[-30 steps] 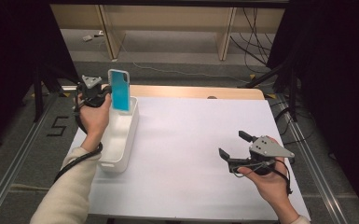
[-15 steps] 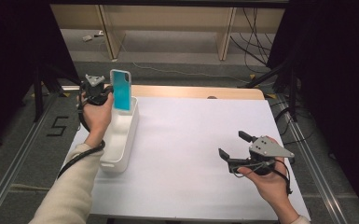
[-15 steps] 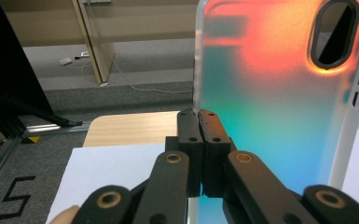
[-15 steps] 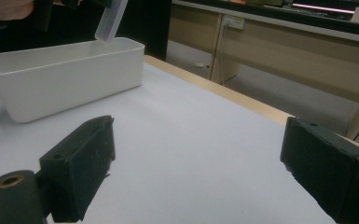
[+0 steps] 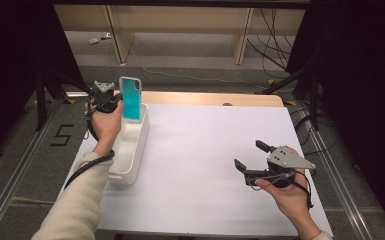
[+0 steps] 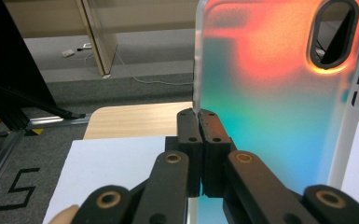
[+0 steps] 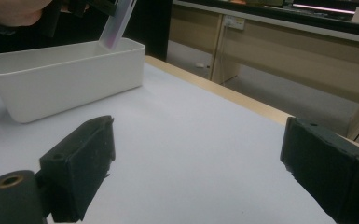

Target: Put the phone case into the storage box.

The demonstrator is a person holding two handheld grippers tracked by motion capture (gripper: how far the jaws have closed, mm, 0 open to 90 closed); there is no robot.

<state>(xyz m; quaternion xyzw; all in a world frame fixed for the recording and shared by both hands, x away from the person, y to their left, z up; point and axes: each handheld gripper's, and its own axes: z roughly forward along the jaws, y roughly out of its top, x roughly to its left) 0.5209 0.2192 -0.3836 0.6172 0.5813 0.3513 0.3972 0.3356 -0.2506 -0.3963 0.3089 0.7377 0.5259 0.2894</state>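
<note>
- White sheeting covers the bench [image 5: 205, 165], wooden edge at the far side.
- Nearest, the right gripper [image 5: 252, 157] hovers, jaws apart and empty.
- Farther left, a white bin [image 5: 130, 160].
- Above the bin's far end, the left gripper [image 6: 199, 122] has its jaws clamped on an upright teal phone case [image 5: 130, 98].

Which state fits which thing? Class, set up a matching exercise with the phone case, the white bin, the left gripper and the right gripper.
Things:
1. phone case
2. white bin
3. left gripper
4. right gripper

States:
A. jaws apart, holding nothing
B. standing on the white table cover
C. held upright above the bin's far end
D. jaws closed on a thin edge

Pairs: 1-C, 2-B, 3-D, 4-A
</note>
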